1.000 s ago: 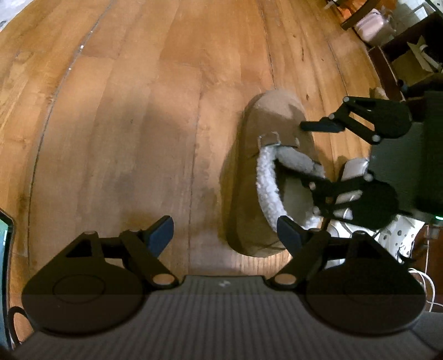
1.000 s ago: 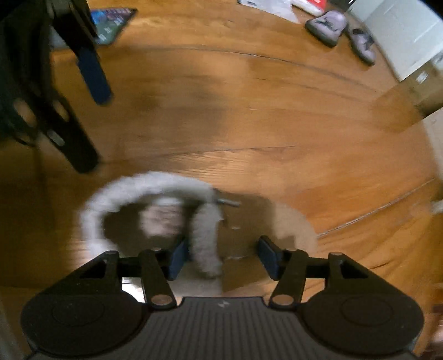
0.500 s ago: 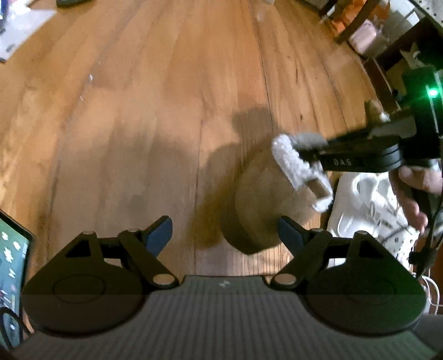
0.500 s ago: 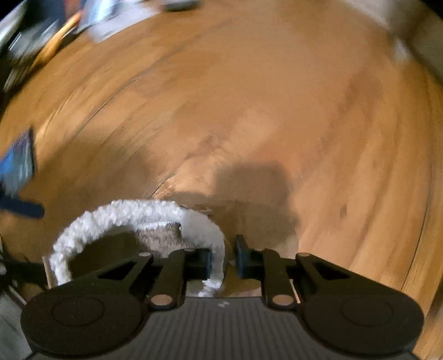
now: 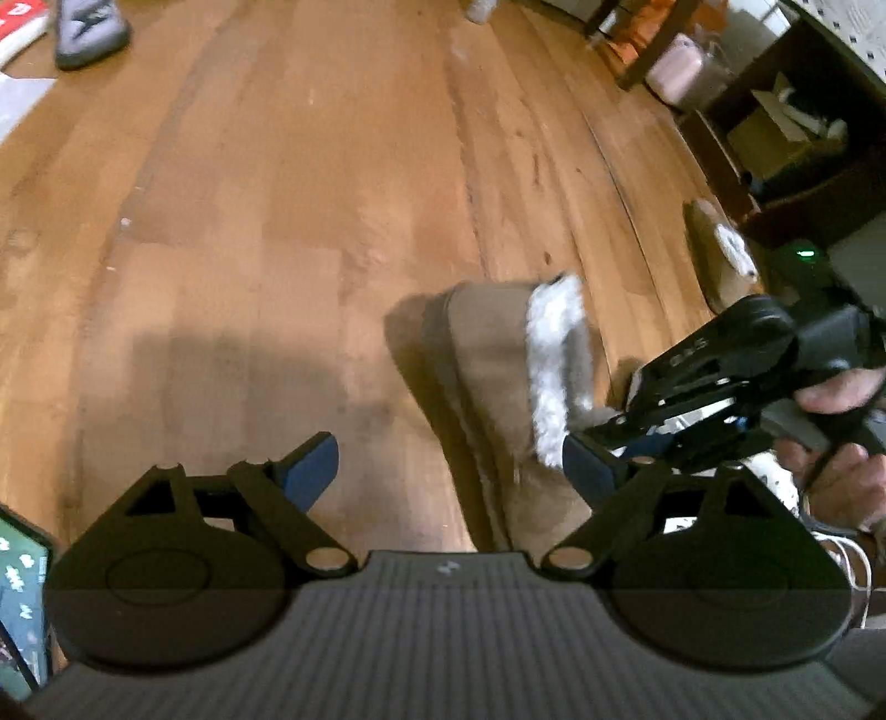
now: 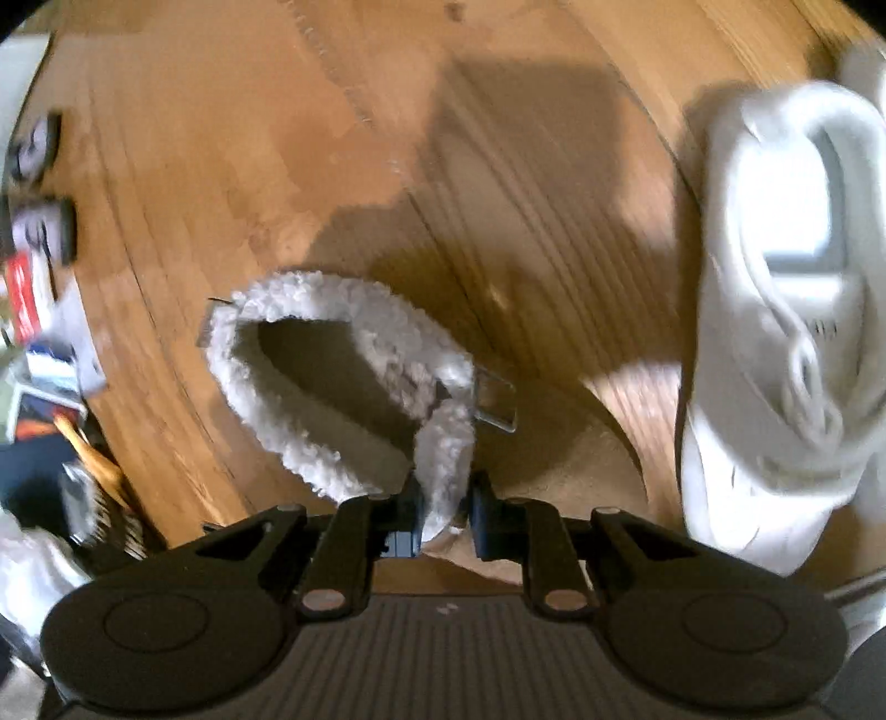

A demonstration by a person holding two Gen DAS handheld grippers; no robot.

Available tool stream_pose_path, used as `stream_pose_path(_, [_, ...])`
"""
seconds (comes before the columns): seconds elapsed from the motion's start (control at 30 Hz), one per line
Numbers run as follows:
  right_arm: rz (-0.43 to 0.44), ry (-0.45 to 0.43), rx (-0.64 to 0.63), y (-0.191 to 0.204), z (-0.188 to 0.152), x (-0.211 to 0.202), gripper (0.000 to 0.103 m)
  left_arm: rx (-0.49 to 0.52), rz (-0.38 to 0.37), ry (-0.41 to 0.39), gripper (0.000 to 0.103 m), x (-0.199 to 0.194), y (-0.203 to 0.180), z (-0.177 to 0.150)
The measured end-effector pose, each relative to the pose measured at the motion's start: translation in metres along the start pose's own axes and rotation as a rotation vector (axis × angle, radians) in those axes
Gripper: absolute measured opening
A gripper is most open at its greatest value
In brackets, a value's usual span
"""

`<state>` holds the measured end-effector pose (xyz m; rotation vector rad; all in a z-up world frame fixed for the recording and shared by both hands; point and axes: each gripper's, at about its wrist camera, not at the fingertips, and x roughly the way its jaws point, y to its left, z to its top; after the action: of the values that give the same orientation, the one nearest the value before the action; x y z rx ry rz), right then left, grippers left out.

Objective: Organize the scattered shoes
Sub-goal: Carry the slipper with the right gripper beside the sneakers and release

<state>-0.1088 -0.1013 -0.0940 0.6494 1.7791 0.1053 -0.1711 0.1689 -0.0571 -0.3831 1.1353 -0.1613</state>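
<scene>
The right gripper (image 6: 446, 523) has its jaws nearly together, pinching the white fleece collar of the tan slipper (image 6: 354, 382). The slipper hangs tilted above the wood floor (image 6: 232, 166), with a white sneaker (image 6: 775, 332) just to its right. The left gripper (image 5: 448, 462) holds nothing; its jaws stand wide and have just been opening further, over bare floor to the left of the slipper (image 5: 498, 387). A grey shoe (image 5: 91, 33) lies well beyond the slipper.
</scene>
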Motion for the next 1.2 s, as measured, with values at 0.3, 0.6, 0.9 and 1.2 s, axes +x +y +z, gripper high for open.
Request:
stream_pose_path(0.3, [0.119, -0.098, 0.205, -0.056, -0.024, -0.033, 0.018, 0.022, -0.175, 0.1, 0.088, 0.028, -0.026, -0.008])
stream_pose_path(0.6, [0.135, -0.042, 0.078, -0.051, -0.018, -0.052, 0.05, 0.01, -0.185, 0.15, 0.088, 0.043, -0.037, -0.008])
stream_pose_path(0.9, [0.197, -0.153, 0.026, -0.096, 0.017, -0.131, 0.061, 0.141, -0.147, 0.154, 0.088, 0.041, -0.112, 0.038])
stream_pose_path(1.2, [0.045, -0.329, -0.33, -0.147, 0.077, -0.204, 0.056, -0.005, -0.332, 0.359, 0.099, 0.153, -0.224, 0.142])
